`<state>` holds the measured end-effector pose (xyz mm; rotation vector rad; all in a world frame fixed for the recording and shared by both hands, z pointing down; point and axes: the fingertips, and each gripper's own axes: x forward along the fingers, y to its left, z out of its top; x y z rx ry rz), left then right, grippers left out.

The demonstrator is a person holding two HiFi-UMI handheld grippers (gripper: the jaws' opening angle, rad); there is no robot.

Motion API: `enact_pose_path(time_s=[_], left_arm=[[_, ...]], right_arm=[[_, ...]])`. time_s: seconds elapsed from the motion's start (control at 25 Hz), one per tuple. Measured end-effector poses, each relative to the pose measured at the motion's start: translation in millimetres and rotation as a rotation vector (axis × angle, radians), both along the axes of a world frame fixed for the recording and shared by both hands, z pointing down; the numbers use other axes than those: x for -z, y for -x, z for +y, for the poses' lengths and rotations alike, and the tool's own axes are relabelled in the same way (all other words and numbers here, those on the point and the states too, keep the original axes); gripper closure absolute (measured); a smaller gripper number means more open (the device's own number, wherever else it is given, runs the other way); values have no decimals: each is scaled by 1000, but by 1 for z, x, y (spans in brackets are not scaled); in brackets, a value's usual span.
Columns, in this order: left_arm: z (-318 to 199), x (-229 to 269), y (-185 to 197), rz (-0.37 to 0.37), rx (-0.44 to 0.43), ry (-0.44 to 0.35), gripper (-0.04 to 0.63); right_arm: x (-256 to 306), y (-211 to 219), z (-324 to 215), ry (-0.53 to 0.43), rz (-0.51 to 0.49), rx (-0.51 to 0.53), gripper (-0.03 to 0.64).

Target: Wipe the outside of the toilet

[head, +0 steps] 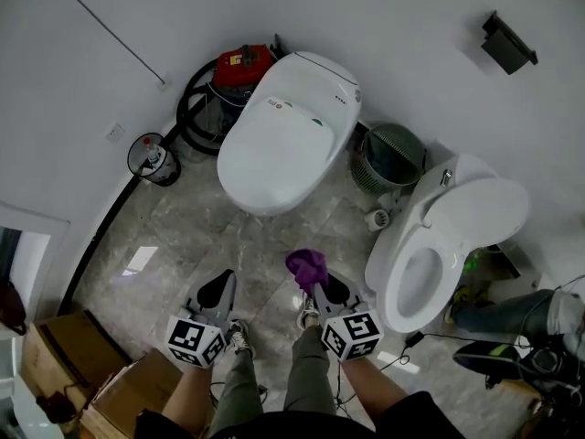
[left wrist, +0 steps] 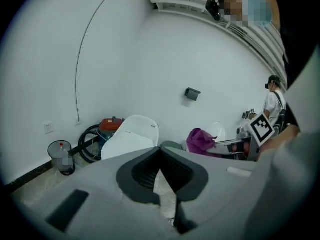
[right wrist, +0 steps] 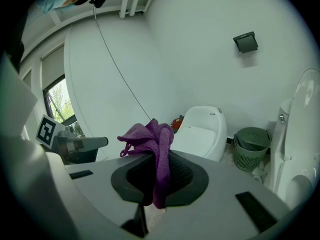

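Note:
A white toilet with its lid closed (head: 281,137) stands straight ahead against the wall; it also shows in the left gripper view (left wrist: 131,136) and the right gripper view (right wrist: 204,131). A second white toilet (head: 437,245) with its lid raised is at the right. My right gripper (head: 315,286) is shut on a purple cloth (head: 307,265), which bunches above and hangs down between the jaws (right wrist: 156,154). My left gripper (head: 222,280) is shut with nothing in it (left wrist: 160,153). Both are held low over the floor, short of either toilet.
A red vacuum with a black hose (head: 239,68) sits behind the closed toilet. A green basket (head: 393,157) and a paper roll (head: 377,218) lie between the toilets. A small bin with a bottle (head: 152,159) is left, cardboard boxes (head: 55,369) lower left, another person's legs (head: 512,314) right.

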<state>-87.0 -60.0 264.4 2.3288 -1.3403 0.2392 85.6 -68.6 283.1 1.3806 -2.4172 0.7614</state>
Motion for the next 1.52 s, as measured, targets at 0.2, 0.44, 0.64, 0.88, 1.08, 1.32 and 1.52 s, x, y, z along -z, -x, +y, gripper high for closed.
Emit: enact_pose_path(time_s=[0.2,0.44,0.64,0.88,1.08,1.32,1.52], left_arm=[[-23,-35,-16,-1,-36,-7,592],[-48,-80,-32,-9,-70,-26,592],[-61,-133,-37,18,-63,-26,592],[-75,-214,-38,37,-37,-35,592],[-83,-288,-33,50,-7,-51,592],[-101,-370,-26,73,7,-95,592],[-117,-404,-15,53,19,-177,592]], right_arm=[[-36,-4,-17,-15,-11,-24,577],[-81,-1,-40,-50,-26,-14,577],[-122,5,-55,-88,-31,-8,577],[-196,11,-74,-121,-46,14,577],[-261,26,-85,-174,-82,71,577],[-330,49,-102,-255,-124,146,577],[-367,62,-121,-332,-152,160,577]])
